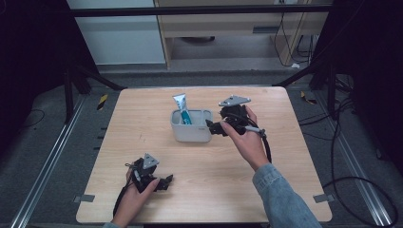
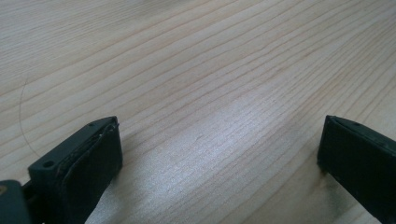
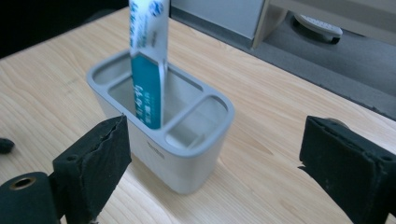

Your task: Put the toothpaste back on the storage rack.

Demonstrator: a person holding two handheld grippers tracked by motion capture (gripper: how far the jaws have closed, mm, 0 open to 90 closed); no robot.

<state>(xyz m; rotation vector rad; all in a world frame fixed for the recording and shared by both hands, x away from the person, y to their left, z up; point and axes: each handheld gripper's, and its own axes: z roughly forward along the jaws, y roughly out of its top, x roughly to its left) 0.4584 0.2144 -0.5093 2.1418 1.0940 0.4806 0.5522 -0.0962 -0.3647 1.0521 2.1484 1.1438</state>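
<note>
Basically right gripper (image 1: 215, 127) sits wide open and empty just beside the holder (image 1: 191, 131), toothpaste tube (image 1: 182, 108) upright inside; left gripper (image 1: 165, 182), also wide open, idles well clear.

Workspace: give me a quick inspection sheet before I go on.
Surface: pale wooden table, bare around the holder.
Job's things: toothpaste tube stands tilted in the middle compartment of the grey holder.
Clutter: nothing seen.
Grippers: left gripper low over the near table, open, holding nothing; right gripper beside the holder, open, holding nothing.
Cables: one trails from each gripper; more lie on the floor at right.
Surroundings: dark frame, grey floor, cabinet behind.
</note>
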